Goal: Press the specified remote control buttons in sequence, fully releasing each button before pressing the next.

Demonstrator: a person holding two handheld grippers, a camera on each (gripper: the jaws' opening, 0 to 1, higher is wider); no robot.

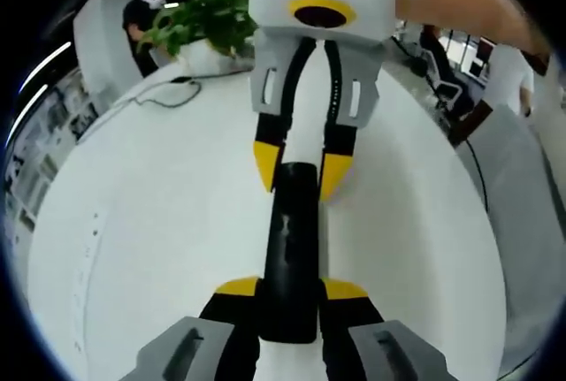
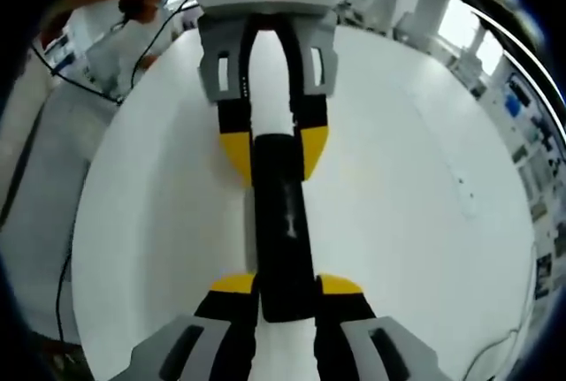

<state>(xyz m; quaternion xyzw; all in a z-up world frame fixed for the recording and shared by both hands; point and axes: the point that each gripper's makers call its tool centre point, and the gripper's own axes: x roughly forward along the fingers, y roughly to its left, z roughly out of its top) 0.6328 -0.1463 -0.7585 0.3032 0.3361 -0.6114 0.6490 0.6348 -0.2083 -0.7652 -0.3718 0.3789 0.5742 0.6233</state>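
A long black remote control (image 1: 292,240) (image 2: 283,222) lies lengthwise over the round white table (image 1: 159,222) (image 2: 398,178). In the left gripper view, my left gripper (image 1: 290,289) rises from the bottom, its yellow-tipped jaws pressed against the remote's near end. My right gripper (image 1: 301,169) comes down from the top and clasps the far end. The right gripper view mirrors this: my right gripper (image 2: 287,285) is shut on the near end, and my left gripper (image 2: 274,149) holds the opposite end. The remote's buttons are too dark to make out.
A potted green plant (image 1: 208,19) and a black cable (image 1: 168,94) sit at the table's far edge. A person (image 1: 141,19) stands behind the plant. Office chairs (image 1: 442,80) stand beyond the table's right edge. Cables (image 2: 88,89) hang off the table's left side.
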